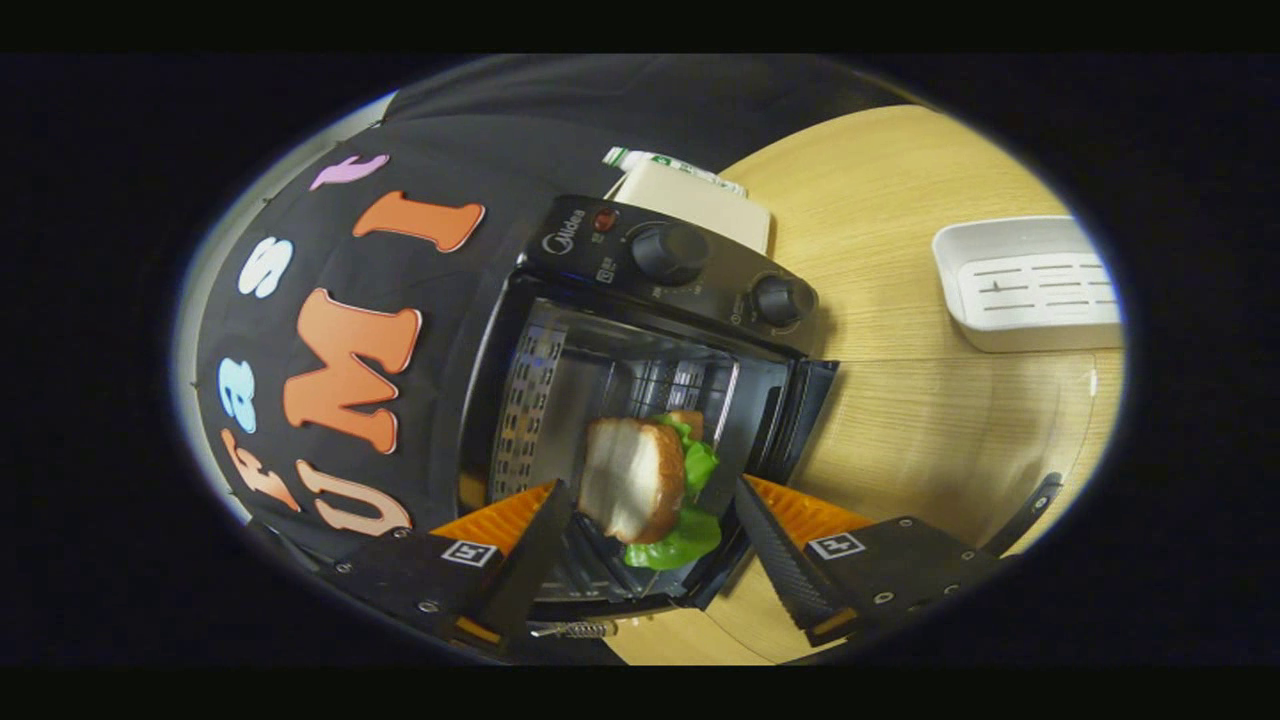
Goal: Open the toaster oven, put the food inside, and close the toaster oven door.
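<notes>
The toaster oven [640, 400] stands open on the counter [900, 420], and one sandwich [640, 480] with green lettuce lies inside it on the rack. The hand-held gripper [650, 545] has its fingers spread apart, with the sandwich between them, not pressed. Two knobs [668, 252] are on the oven panel. One white tray [1030, 285] stands well apart from the oven.

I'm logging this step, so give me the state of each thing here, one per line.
toaster oven: door open, cavity exposed.
sandwich: inside the oven, between the jaws, neither clearly pressing it.
gripper: jaws open, reaching into the oven mouth.
white tray: empty, on the table beyond the oven.
</notes>
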